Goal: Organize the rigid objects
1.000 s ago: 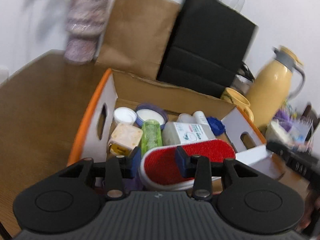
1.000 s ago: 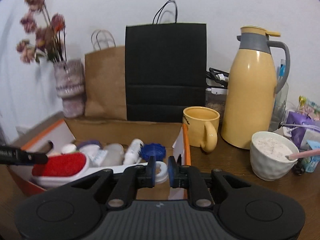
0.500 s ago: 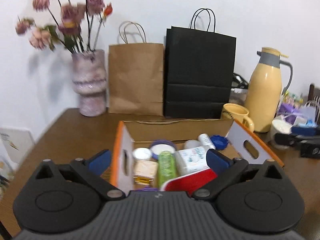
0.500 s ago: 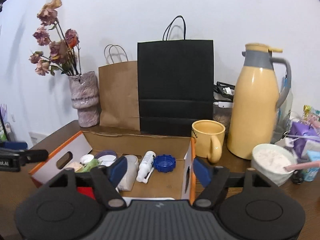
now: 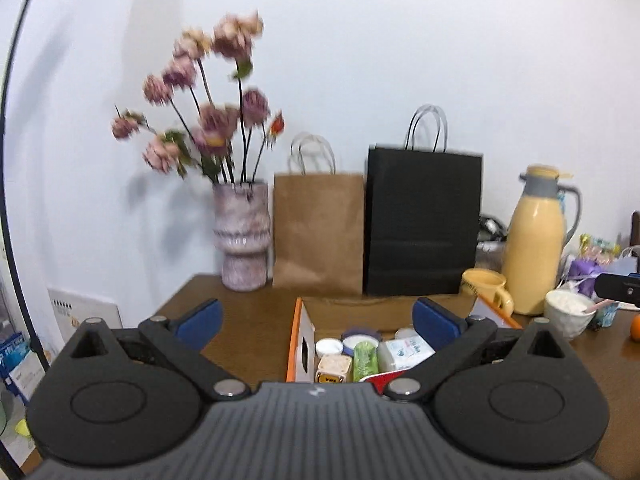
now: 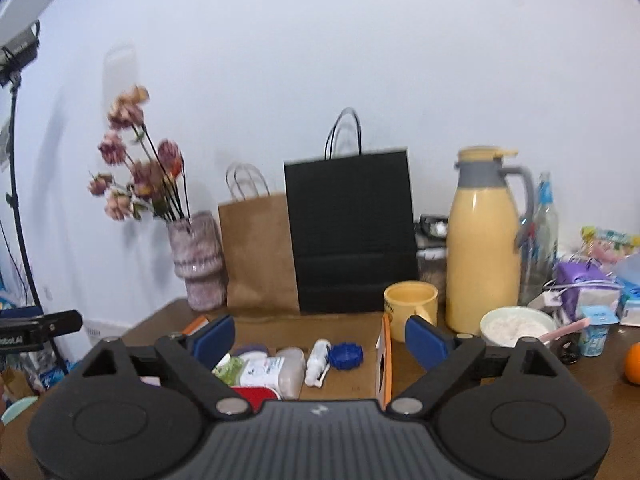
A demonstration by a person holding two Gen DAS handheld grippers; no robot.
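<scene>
An orange-edged cardboard box (image 5: 298, 330) (image 6: 385, 354) sits on the brown table and holds several small items: a white-lidded jar (image 5: 329, 347), a green bottle (image 5: 365, 358), a white carton (image 5: 404, 354), a red brush (image 5: 374, 380) (image 6: 252, 393), a white tube (image 6: 317, 362) and a blue cap (image 6: 345, 356). My left gripper (image 5: 316, 318) hangs open above and in front of the box, nothing between its blue pads. My right gripper (image 6: 318, 334) is also raised over the box, its jaws still opening and empty.
Along the back wall stand a vase of dried flowers (image 5: 241, 236), a brown paper bag (image 5: 318, 232), a black paper bag (image 5: 422, 220), a yellow thermos (image 6: 484, 248) and a yellow mug (image 6: 410, 308). A white bowl (image 6: 516, 326), packets and an orange (image 6: 633, 362) crowd the right side.
Both grippers were shut on the red brush; they have opened, left it in the box, and pulled back and up, so the box looks smaller and lower.
</scene>
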